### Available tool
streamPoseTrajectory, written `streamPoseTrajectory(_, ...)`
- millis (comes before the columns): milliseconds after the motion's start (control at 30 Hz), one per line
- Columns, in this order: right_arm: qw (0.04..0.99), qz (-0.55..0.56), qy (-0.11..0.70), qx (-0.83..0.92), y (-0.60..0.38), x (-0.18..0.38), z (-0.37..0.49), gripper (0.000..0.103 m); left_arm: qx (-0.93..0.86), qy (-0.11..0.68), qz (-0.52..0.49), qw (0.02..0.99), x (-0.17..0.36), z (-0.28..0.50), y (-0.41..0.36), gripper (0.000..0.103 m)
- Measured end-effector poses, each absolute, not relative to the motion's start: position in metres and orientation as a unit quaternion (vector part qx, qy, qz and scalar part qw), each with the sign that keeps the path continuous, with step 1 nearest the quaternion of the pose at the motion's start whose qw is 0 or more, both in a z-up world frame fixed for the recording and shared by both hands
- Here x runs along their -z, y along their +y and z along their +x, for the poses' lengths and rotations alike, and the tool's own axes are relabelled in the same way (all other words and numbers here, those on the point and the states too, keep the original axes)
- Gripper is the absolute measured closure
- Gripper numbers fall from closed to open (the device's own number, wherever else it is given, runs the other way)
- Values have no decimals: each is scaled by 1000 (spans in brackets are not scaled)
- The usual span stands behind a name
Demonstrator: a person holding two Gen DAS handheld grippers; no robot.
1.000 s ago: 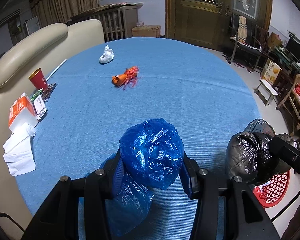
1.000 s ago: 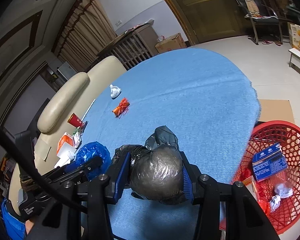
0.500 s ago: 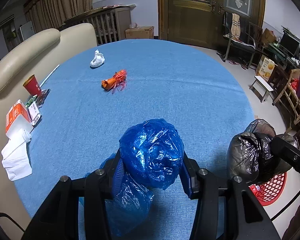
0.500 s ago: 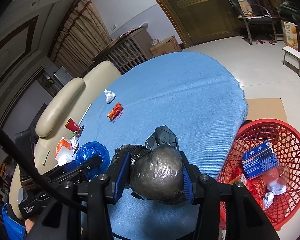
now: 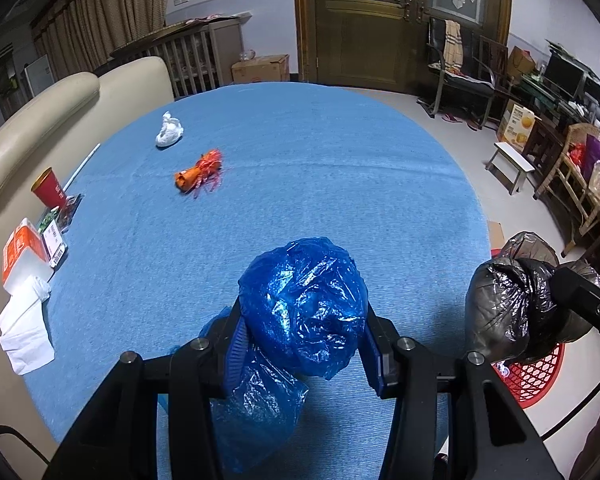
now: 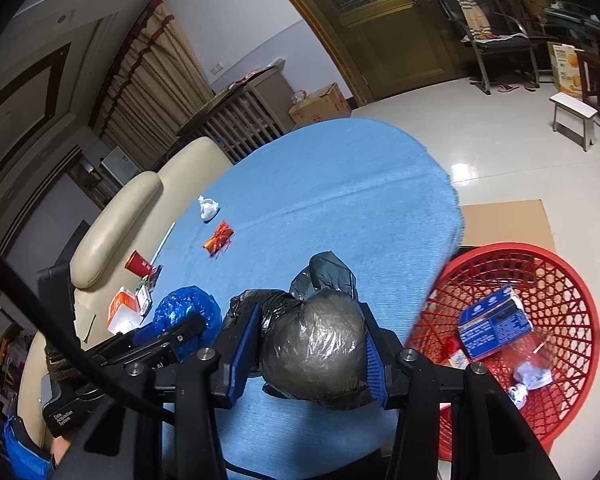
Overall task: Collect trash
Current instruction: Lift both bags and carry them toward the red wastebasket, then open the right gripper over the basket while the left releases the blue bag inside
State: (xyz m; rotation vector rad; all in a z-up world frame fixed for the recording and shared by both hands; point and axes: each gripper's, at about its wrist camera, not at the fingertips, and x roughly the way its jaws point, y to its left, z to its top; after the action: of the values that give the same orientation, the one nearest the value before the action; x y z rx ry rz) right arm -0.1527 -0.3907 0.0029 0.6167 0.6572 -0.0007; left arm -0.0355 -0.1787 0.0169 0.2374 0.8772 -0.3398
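Basket (image 6: 512, 256) contents: right wrist only.

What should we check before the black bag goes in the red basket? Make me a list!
1. Right gripper squeezes the black bag between both pads: ok.
2. Left gripper holds the blue bag firmly: ok.
3. Black bag is right above the red basket: not ok, it is over the blue tablecloth, with the basket to its right.
4. Basket has room: ok, only a blue box and small scraps lie inside.
5. Table is all cleaned: not ok, an orange wrapper and white wad remain.
6. Bag is knotted shut: cannot tell.
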Motion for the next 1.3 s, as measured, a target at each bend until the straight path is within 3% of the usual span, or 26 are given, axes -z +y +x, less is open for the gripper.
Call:
streamPoseTrajectory(933, 892, 321, 304, 92, -470, 16, -213, 53, 242, 409, 152, 867, -15, -61, -252, 52)
streamPoseTrajectory(1300, 880, 294, 350, 133, -505, 43, -223, 53, 306, 405, 183, 842, -8, -84, -307, 52)
